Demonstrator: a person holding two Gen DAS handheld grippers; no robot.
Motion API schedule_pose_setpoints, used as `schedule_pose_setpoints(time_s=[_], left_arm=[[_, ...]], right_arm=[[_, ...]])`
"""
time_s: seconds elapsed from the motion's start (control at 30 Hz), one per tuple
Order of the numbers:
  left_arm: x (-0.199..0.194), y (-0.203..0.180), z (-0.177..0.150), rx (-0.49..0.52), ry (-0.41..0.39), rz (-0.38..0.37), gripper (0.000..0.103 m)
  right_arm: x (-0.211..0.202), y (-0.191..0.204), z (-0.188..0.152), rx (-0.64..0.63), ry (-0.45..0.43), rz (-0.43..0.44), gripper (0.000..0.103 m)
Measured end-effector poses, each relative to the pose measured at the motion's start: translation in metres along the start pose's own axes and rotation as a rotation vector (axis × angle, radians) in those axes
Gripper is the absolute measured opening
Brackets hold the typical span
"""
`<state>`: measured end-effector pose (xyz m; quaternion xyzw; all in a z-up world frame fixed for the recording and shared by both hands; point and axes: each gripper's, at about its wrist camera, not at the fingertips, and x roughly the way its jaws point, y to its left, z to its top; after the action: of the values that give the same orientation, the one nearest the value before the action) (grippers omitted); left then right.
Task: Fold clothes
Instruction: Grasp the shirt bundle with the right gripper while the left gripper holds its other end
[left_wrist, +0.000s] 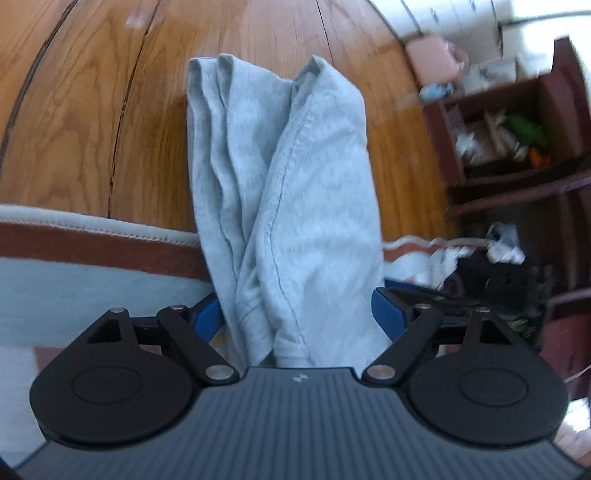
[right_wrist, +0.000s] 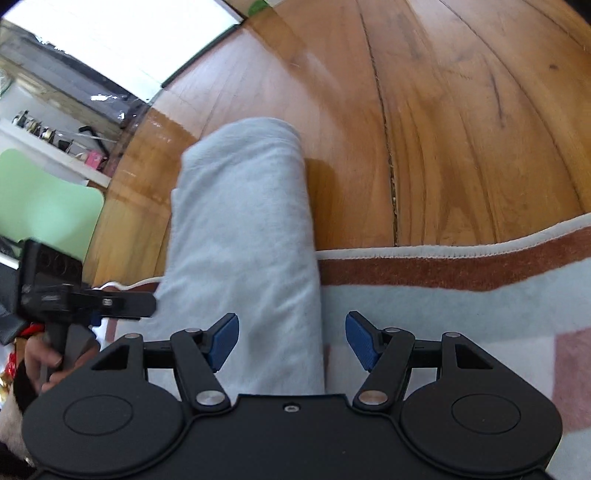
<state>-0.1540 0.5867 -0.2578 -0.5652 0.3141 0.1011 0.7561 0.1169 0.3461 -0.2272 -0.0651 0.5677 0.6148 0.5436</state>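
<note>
Garment (left_wrist: 284, 192) between left hand-held gripper (left_wrist: 301, 314) pads — untouched, rug-to-floor

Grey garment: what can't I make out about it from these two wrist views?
- Left wrist: the near end of the grey garment is hidden behind the left tongs body.
- Right wrist: its near end is hidden behind the right tongs body.
- Both views: whether it rests on the rug is unclear.
</note>
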Motion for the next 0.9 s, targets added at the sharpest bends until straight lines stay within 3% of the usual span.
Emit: schedule_pose_setpoints(time_s=[0.03, 0.1, 0.17, 0.2, 0.23, 0.27, 0.33, 0.43, 0.57, 0.7, 0.8, 0.87, 0.9], left_arm=[[0.001, 0.000, 0.000, -0.006, -0.010, -0.010, 0.083], [0.002, -0.002, -0.001, 0.012, -0.028, -0.005, 0.072], [0.005, -0.012, -0.003, 0.085, -0.045, 0.056, 0.051], [0.005, -0.021, -0.005, 0.147, -0.054, 0.096, 0.049], [0.006, -0.031, -0.007, 0.209, -0.061, 0.136, 0.049], [0.006, -0.038, -0.010, 0.242, -0.073, 0.141, 0.049], [0.006, -0.051, -0.009, 0.288, -0.081, 0.122, 0.049], [0.005, -0.068, -0.006, 0.355, -0.077, 0.070, 0.049], [0.013, -0.077, -0.004, 0.382, -0.032, 0.013, 0.049], [0.035, -0.072, -0.007, 0.396, 0.092, 0.153, 0.050], [0.034, -0.065, -0.003, 0.341, 0.109, 0.143, 0.057], [0.032, -0.055, -0.001, 0.272, 0.102, 0.097, 0.074], [0.030, -0.046, 0.000, 0.219, 0.088, 0.051, 0.077]], right_arm=[[0.002, -0.002, 0.000, 0.020, -0.008, 0.028, 0.070], [0.009, -0.009, 0.005, 0.105, 0.001, 0.097, 0.070], [0.016, -0.011, 0.007, 0.157, 0.003, 0.143, 0.069], [0.019, -0.007, 0.008, 0.144, 0.005, 0.146, 0.063], [0.020, -0.001, 0.009, 0.107, 0.012, 0.145, 0.049], [0.018, 0.008, 0.009, 0.059, 0.018, 0.136, 0.042], [0.008, 0.026, 0.007, -0.031, 0.006, 0.151, 0.038], [-0.013, 0.040, -0.003, -0.059, -0.020, 0.199, 0.035], [-0.037, 0.041, -0.019, -0.069, 0.003, 0.162, 0.035], [-0.040, 0.018, -0.033, 0.020, 0.061, 0.057, 0.038], [-0.043, 0.000, -0.034, 0.131, 0.037, 0.055, 0.040], [-0.046, -0.010, -0.034, 0.201, 0.004, 0.069, 0.059], [-0.048, -0.013, -0.033, 0.213, -0.009, 0.072, 0.060]])
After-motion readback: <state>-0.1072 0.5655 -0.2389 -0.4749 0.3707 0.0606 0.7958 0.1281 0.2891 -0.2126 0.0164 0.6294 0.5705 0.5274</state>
